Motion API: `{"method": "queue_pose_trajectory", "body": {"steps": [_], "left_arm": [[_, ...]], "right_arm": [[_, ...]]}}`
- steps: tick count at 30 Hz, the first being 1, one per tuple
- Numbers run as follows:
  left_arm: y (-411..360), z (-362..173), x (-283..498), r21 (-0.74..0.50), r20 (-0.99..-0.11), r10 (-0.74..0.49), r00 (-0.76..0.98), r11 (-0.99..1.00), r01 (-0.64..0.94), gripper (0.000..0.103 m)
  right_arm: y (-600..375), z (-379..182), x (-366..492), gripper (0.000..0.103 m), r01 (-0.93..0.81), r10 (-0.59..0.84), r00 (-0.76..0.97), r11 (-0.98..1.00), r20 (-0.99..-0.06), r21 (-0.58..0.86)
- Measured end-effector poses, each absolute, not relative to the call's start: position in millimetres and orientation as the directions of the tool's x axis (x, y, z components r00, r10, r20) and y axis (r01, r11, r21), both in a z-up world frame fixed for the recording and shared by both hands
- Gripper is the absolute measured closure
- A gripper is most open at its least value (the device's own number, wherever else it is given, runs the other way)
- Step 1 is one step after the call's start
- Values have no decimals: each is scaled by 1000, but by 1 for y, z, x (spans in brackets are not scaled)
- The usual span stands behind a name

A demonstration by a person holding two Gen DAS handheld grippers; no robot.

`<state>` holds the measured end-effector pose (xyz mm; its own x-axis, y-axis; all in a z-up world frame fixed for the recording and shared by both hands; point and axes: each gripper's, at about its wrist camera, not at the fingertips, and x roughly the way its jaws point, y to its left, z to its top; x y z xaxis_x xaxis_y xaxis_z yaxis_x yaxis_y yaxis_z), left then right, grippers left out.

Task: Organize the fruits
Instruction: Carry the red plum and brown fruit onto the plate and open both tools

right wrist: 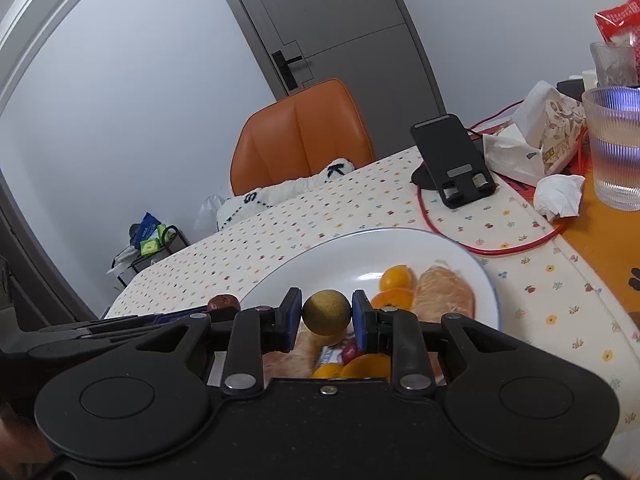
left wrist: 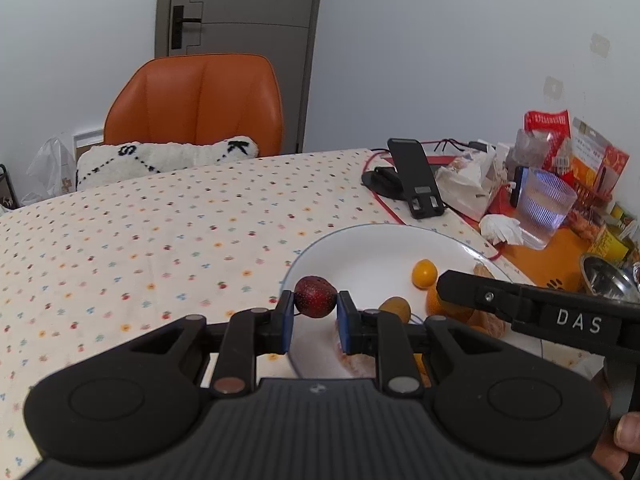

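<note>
My left gripper [left wrist: 315, 307] is shut on a dark red speckled fruit [left wrist: 315, 297], held above the left rim of a white plate [left wrist: 360, 248]. My right gripper [right wrist: 326, 314] is shut on a round brownish-yellow fruit [right wrist: 326, 312] over the same white plate [right wrist: 340, 256]. On the plate lie small orange fruits [right wrist: 396, 278], a peeled pale segment [right wrist: 444, 294] and more fruit pieces under the fingers. In the left wrist view the right gripper's body marked DAS [left wrist: 540, 312] crosses the plate's right side. The red fruit [right wrist: 224, 302] shows at the left in the right wrist view.
A dotted tablecloth [left wrist: 140, 240] covers the table. A black phone stand [left wrist: 416, 178], red cable [right wrist: 500, 246], crumpled tissue [right wrist: 560, 196], ribbed glass [right wrist: 614, 144] and snack bags [left wrist: 548, 136] crowd the right. An orange chair [left wrist: 196, 100] with a cushion stands behind the table.
</note>
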<state>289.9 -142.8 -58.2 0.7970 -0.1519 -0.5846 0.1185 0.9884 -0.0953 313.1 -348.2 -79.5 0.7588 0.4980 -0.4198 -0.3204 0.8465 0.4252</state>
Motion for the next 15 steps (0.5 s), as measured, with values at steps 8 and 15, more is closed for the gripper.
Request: {"method": "queue_pose_trajectory", "body": {"steps": [8, 15], "left_arm": [[-164, -66, 309, -58, -598, -140, 789, 990, 132, 82], [-179, -71, 323, -26, -616, -123, 778, 990, 136, 82]], "right_arm": [[-358, -84, 325, 77, -317, 503, 764, 838, -405, 444], [-363, -86, 330, 68, -317, 497, 773, 841, -394, 438]]}}
